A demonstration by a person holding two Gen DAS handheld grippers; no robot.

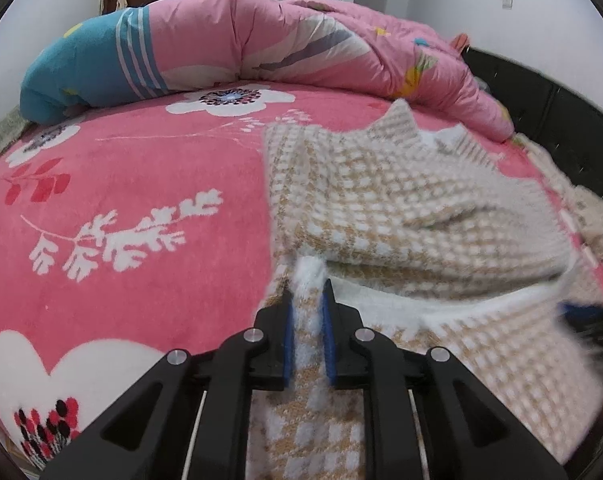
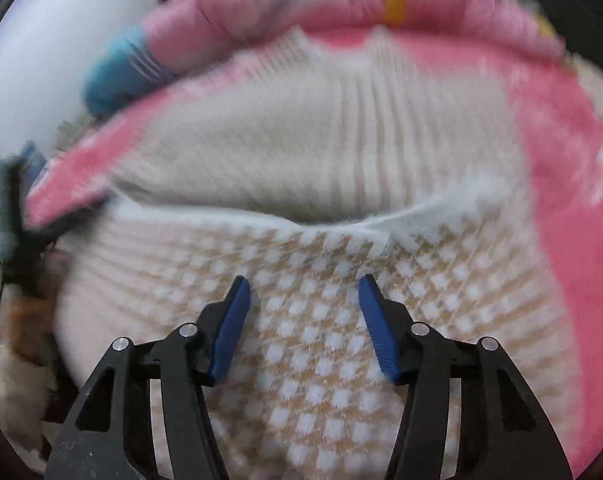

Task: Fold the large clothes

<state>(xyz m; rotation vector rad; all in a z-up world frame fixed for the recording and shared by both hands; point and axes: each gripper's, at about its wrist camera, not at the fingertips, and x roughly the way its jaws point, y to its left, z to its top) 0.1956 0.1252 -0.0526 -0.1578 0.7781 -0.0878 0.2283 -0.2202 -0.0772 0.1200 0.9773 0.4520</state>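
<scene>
While my left claw point(image 1: 307, 292) pinches a fuzzy white edge of the checked sweater point(image 1: 401, 208), my right claw point(image 2: 303, 282) hovers with jaws apart above it; sweater lies on pink floral blanket point(image 1: 141, 168), near the quilt point(image 1: 261, 36)

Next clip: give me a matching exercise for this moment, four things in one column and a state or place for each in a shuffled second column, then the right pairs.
Things:
1. left hand-held gripper
2. right hand-held gripper
3. beige and white checked knitted sweater
4. pink quilted duvet with a blue end

States or places:
A. bunched along the far side of the bed
B. open above the knit, pads clear of it
C. lying on the pink floral fleece blanket, top part folded over
D. shut on a fold of the knit

Pairs: 1-D, 2-B, 3-C, 4-A
</scene>
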